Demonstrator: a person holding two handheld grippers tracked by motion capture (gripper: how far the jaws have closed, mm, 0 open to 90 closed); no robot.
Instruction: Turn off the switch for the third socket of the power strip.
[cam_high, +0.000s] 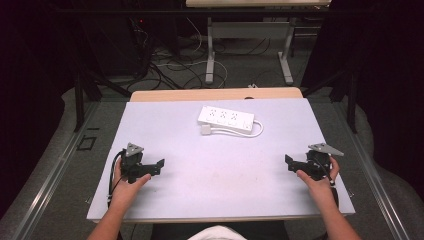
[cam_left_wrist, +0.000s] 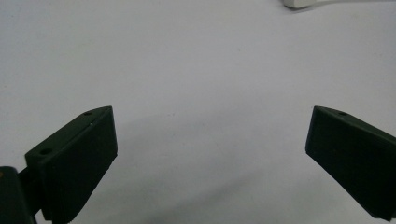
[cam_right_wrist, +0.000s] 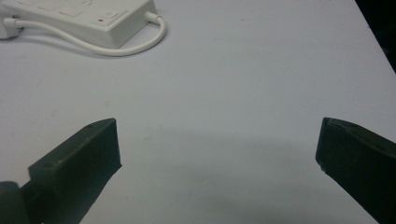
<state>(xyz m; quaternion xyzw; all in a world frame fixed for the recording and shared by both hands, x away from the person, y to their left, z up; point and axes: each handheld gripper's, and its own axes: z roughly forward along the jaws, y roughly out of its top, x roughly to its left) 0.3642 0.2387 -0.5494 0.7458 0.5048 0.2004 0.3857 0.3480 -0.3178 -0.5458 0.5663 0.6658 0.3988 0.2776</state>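
Observation:
A white power strip (cam_high: 225, 119) lies flat at the far middle of the table, with its white cable (cam_high: 240, 133) looped along its near side and a white plug (cam_high: 206, 129) at its left end. The right gripper view shows the strip (cam_right_wrist: 88, 16) and cable (cam_right_wrist: 112, 49) at the top left. My left gripper (cam_high: 161, 165) rests low at the near left, held in a hand, and stands open (cam_left_wrist: 210, 140) over bare table. My right gripper (cam_high: 288, 162) sits at the near right, also open (cam_right_wrist: 217, 144), with nothing between its jaws.
The table top (cam_high: 210, 165) is a pale lavender sheet with a wooden edge (cam_high: 215, 94) at the far side. Beyond it are a grey floor with cables (cam_high: 170, 65) and another table's metal legs (cam_high: 210, 50). Black curtains stand at both sides.

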